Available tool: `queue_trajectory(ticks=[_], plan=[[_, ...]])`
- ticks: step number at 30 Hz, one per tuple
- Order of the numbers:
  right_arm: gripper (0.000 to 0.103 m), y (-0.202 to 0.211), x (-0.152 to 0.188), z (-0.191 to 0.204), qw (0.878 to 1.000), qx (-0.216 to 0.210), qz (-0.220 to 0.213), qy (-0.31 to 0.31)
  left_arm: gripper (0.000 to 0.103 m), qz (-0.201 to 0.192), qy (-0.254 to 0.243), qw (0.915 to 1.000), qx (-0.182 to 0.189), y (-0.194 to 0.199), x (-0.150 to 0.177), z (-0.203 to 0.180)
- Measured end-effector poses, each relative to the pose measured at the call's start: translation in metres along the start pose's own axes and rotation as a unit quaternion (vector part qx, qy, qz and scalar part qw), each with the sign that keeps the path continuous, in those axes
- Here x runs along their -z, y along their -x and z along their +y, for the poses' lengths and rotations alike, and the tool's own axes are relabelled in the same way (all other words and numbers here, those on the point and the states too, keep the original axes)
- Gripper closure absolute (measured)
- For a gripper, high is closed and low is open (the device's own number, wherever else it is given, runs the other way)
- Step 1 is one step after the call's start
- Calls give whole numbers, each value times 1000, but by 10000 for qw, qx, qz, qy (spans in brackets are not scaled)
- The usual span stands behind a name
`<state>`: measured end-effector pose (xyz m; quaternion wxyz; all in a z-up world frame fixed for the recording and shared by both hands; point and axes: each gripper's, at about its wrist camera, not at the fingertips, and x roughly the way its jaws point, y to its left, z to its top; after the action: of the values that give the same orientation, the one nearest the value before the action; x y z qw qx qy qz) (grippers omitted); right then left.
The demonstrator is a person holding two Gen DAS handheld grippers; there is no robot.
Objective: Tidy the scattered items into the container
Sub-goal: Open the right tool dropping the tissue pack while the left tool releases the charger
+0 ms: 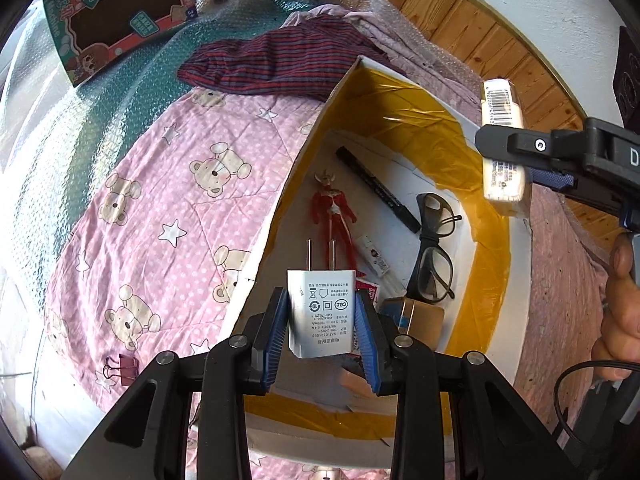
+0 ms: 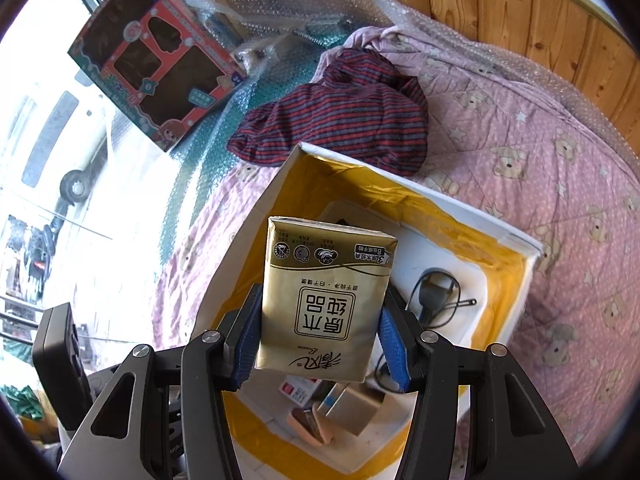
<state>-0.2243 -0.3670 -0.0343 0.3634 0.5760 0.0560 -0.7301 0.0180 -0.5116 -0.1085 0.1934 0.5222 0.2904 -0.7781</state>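
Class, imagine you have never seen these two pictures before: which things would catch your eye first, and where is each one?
Most striking are the two held items: the left gripper is shut on a white plug adapter, prongs up, and the right gripper clamps a gold tissue pack, both above the open box. Inside the box lie a red toy figure, a black marker and glasses. The box sits on a pink bear-print quilt.

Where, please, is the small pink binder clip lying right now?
In the left wrist view the pink binder clip lies at lower left on the pink bear-print quilt, outside the white box.
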Motion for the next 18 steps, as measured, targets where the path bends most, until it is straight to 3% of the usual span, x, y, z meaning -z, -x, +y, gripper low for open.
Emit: queue_trajectory(ticks=[10,18], plan=[[44,-30,-5,-19,9998,8,164,-119,67,122,230,9997,-36,-10,0,7],[44,-22,-3,-30,9996,-25,105,-246,64,106,237,9997,-28,-7,1,5]])
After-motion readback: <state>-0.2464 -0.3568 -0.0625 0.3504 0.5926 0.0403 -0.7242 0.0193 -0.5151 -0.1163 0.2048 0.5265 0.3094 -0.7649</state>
